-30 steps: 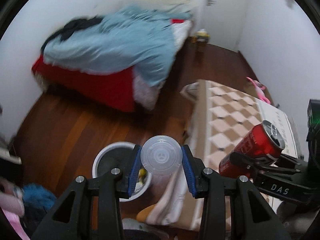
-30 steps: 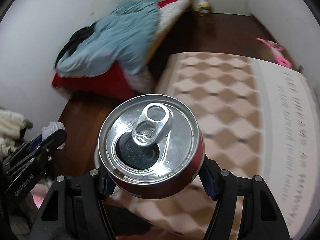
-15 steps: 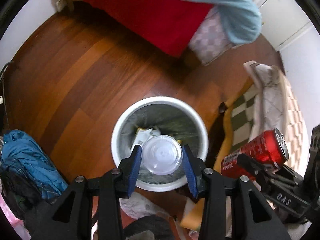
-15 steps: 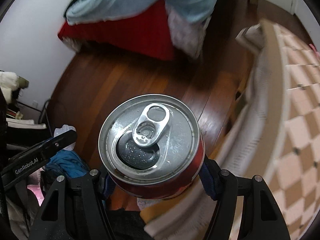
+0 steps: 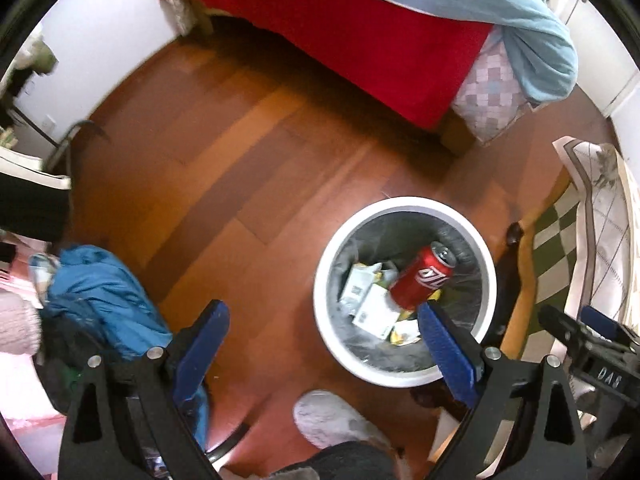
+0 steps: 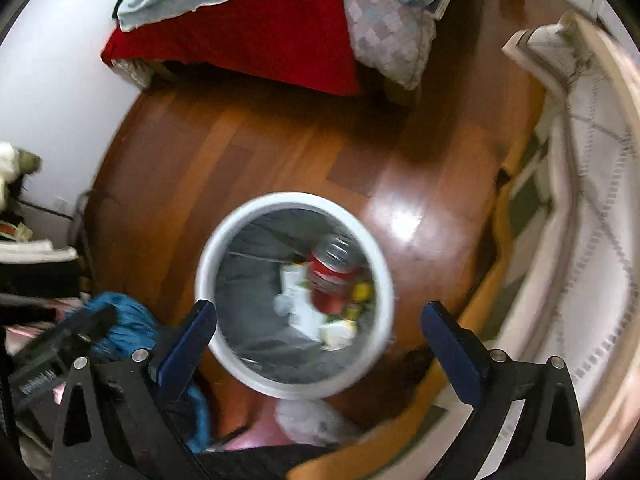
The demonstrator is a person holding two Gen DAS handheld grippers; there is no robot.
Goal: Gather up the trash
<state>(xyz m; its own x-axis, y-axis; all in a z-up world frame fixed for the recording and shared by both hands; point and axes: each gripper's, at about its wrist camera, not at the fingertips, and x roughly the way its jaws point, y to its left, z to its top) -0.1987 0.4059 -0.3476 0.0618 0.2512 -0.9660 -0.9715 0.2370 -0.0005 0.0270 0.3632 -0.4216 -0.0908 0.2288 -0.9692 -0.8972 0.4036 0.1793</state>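
Observation:
A white round trash bin (image 5: 400, 202) with a grey liner stands on the wooden floor. A red soda can (image 5: 423, 277) lies tilted inside it on white paper trash (image 5: 372, 309). My left gripper (image 5: 322, 315) hangs above the bin's left edge. Its jaws are opening and nothing is between its blue pads (image 5: 204, 336). My right gripper (image 6: 318, 313) points down over the bin (image 6: 288, 200). Its jaws are opening too, with nothing between them. Below it the can (image 6: 332, 280) shows blurred, and a small clear piece (image 6: 282, 304) lies next to it.
A bed with a red sheet (image 5: 360, 40) and a light blue blanket (image 5: 500, 12) fills the far side. Blue clothing (image 5: 96, 284) lies on the floor at the left. A grey slipper (image 5: 332, 420) is near the bin, and checked bedding (image 5: 596, 216) is at the right.
Both grippers swung down over the bin and opened. The left let go of the clear plastic cup and the right let go of the red can, which now lies in the bin.

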